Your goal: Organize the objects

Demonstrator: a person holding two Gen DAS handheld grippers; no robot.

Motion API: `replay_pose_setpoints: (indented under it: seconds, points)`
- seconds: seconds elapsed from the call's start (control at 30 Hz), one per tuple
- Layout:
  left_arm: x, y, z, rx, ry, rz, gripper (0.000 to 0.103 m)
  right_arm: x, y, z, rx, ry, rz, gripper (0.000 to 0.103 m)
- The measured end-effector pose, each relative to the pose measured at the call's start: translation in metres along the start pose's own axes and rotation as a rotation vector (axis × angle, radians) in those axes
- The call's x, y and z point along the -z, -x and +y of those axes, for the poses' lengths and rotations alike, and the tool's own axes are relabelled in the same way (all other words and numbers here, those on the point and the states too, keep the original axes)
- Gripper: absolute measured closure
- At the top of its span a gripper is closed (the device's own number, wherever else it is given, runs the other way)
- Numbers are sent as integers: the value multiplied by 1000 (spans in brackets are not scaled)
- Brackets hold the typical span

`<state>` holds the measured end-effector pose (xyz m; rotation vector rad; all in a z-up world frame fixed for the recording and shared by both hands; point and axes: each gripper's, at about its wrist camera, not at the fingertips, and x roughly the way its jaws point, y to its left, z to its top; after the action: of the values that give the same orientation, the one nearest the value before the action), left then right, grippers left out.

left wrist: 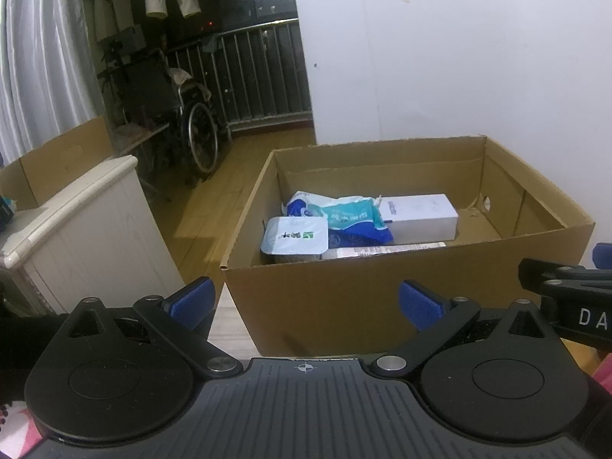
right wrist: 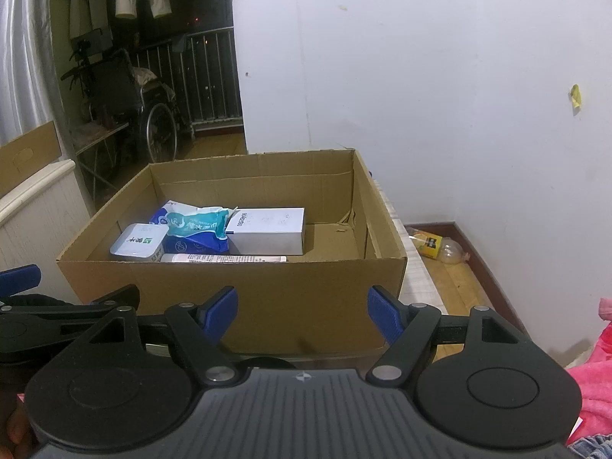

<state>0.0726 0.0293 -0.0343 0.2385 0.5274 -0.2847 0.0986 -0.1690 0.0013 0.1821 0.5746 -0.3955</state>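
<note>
White wall backs the cardboard box (right wrist: 229, 290); packets (right wrist: 191, 225) crowd its nine o'clock side. Both grippers, left (left wrist: 306, 302) and right (right wrist: 302, 313), hang wide open and empty, presumably between picks.

The left gripper (left wrist: 305, 303) and right gripper (right wrist: 302, 314) are held side by side, angled slightly downward. Both have their jaws spread wide, with nothing between them.

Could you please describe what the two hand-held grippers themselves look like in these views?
Both match: the left hand-held gripper and the right hand-held gripper have blue ribbed finger pads on black linkage arms with silver pivot pins, round black discs at each side, and a ribbed dark body bearing a small crosshair mark.
</note>
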Motion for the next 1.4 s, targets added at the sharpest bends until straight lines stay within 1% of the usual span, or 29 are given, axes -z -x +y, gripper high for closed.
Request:
replay_pose_setpoints:
  seconds: [1.4]
  points:
    - [-2,0,0,7,5,-1,0,1,4,3,-4,-12,10,25]
